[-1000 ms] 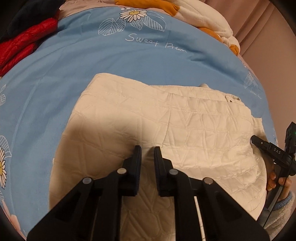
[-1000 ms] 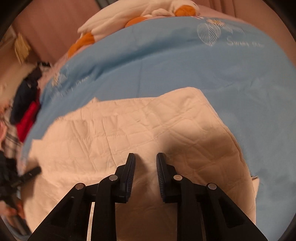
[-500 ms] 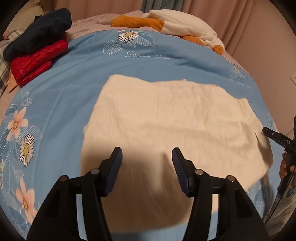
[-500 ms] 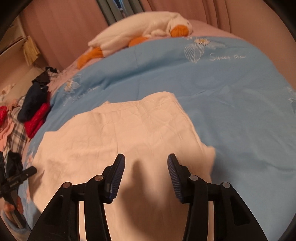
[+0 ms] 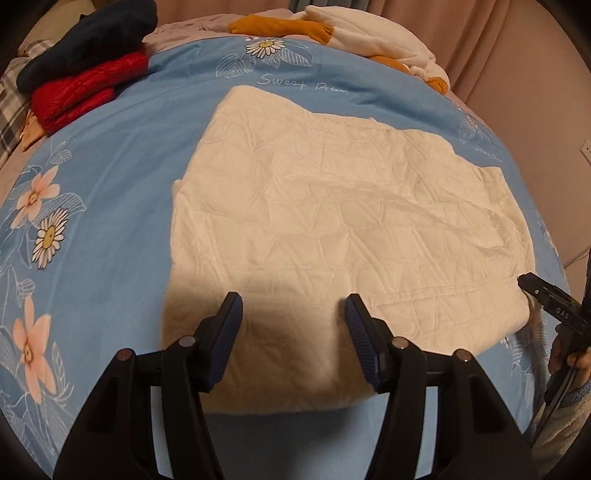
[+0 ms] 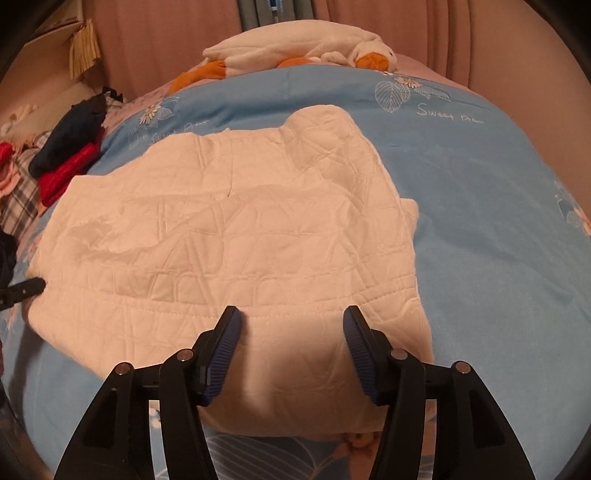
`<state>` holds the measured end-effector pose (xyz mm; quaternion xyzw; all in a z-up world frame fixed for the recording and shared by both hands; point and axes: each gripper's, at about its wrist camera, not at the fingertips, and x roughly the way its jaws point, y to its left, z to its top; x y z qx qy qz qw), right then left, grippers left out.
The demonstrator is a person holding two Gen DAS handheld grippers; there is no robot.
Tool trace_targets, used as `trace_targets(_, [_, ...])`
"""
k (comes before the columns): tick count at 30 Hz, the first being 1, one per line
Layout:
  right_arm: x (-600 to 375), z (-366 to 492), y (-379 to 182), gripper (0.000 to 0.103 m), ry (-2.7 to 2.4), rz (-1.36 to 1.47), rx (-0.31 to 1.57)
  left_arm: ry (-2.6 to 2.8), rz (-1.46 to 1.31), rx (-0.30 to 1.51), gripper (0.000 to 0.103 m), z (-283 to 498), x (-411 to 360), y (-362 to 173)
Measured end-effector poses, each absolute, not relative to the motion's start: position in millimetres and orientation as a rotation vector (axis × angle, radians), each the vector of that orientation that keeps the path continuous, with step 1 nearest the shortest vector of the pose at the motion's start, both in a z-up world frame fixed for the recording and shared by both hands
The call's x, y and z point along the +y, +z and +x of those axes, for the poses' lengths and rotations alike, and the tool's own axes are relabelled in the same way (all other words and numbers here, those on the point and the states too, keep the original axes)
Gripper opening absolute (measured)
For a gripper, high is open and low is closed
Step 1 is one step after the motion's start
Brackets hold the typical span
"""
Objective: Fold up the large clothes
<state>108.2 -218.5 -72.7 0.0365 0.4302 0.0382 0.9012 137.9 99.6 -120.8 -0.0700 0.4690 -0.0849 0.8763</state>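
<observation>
A cream quilted garment lies folded flat on the blue flowered bedspread; it also shows in the right wrist view. My left gripper is open and empty, raised over the garment's near edge. My right gripper is open and empty above the garment's near hem. The right gripper's finger tip shows at the garment's right corner in the left wrist view. The left gripper's tip shows at the garment's left edge in the right wrist view.
Folded red and navy clothes are stacked at the bed's far left, seen also from the right. A white and orange plush toy lies at the head of the bed. Pink curtains hang behind.
Both grippers have opened, let go of the garment and pulled back and up. The garment now lies flat on the bed.
</observation>
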Motion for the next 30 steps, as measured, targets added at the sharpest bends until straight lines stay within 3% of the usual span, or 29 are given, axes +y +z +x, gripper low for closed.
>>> trace_targets(6, [-222.8, 73.7, -47.1, 0.057, 0.095, 0.109, 0.822, -0.177, -0.177, 0.958, 0.058, 106.4, 109.5, -112.6])
trace_targets(13, [-227.7, 80.4, -80.3, 0.057, 0.056, 0.134, 0.883, -0.14, -0.244, 1.003, 0.061, 111.0, 120.2, -131.2])
trace_targets(19, [-204.9, 71.8, -42.7, 0.057, 0.114, 0.107, 0.791, -0.157, -0.315, 0.987, 0.062, 99.3, 132.6, -123.5])
trace_targets(30, [-134.2, 126.7, -45.6, 0.057, 0.417, 0.243, 0.803, -0.213, -0.415, 0.987, 0.063, 88.4, 140.9, -119.3])
